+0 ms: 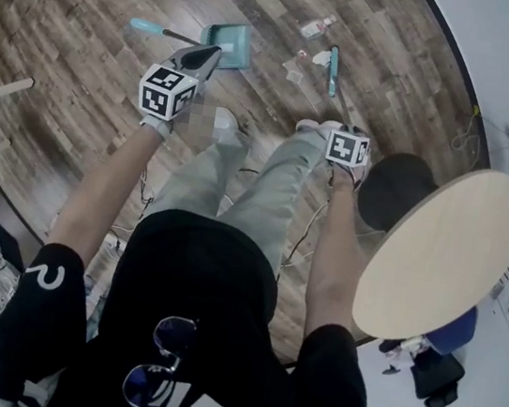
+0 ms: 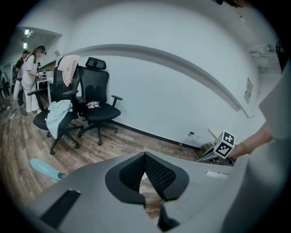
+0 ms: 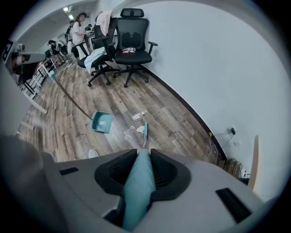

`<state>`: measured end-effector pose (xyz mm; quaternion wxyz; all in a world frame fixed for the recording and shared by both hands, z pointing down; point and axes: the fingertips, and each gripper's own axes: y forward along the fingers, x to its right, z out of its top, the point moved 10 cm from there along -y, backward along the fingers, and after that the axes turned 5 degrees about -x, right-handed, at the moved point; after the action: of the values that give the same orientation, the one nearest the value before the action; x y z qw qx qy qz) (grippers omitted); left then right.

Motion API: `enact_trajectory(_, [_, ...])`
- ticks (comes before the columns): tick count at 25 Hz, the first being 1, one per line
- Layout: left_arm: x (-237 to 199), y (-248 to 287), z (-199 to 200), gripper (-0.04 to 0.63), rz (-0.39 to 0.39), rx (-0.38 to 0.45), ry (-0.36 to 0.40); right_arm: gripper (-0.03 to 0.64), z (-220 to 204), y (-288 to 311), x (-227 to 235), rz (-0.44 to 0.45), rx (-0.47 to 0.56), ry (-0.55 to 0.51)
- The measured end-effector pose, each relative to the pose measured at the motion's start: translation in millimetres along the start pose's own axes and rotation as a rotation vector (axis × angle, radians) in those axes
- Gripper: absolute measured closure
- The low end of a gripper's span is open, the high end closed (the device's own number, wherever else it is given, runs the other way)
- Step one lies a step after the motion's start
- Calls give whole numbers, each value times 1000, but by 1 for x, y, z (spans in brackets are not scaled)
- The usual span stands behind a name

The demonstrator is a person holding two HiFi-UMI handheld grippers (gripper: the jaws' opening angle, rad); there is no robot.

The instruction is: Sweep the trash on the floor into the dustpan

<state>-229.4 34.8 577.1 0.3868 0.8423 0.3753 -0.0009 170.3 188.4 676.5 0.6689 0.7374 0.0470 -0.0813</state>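
1. The right gripper (image 3: 142, 154) has its jaws clamped on the teal broom handle (image 3: 137, 182). The handle runs out between the pads and down toward the floor.
2. The narrow teal broom head (image 1: 333, 67) is on the wood floor (image 1: 64, 84), right in among the trash (image 1: 298, 67). Pale scraps lie just beside it, and a clear wrapper (image 1: 316, 28) lies a little farther out.
3. On the left gripper (image 2: 145, 154), the pads meet at the tips with nothing between them. Only floorboards show through the wedge behind.
4. From the head view, that gripper's tip hangs over the near corner of the teal dustpan (image 1: 236, 39). The dustpan's teal grip (image 1: 148, 27) sits off to the gripper's left. Its dark rod runs in under the gripper's body, outside the jaws.
5. The dustpan stands on the floor to the left of the trash, near it but apart from it. There is a pale patch inside, and I can't tell whether it is a scrap or a label.
6. Both bare forearms reach forward and down, one on each side of the person's legs, with white-gloved hands on the grippers. The left arm stretches out farther. The right hand is held in closer, above the person's shoe.
7. A round wooden table (image 1: 441, 254) stands to the right of the right arm, with a dark round seat (image 1: 399, 186) just beside it.
8. Black office chairs (image 2: 97, 104) stand along the white wall in the left gripper view.
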Motion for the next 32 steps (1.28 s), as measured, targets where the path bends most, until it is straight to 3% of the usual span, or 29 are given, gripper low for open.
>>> enact_trajectory(9, [-31,-15,-16,597,18,-3,-40,532,9,-16,-48,12,-45,157])
enact_trajectory(16, [-61,-18,-23,597,41,-18,-39,531,32,-20,-81,0,-33,139])
enact_trajectory(24, [-120,-24,-34,597,108,-44,-42,532,42,-27,-112,23,-67,200])
enact_trajectory(32, [-180,-23,-41,598,201,-95,-67,525,53,-25,-154,8,-51,139])
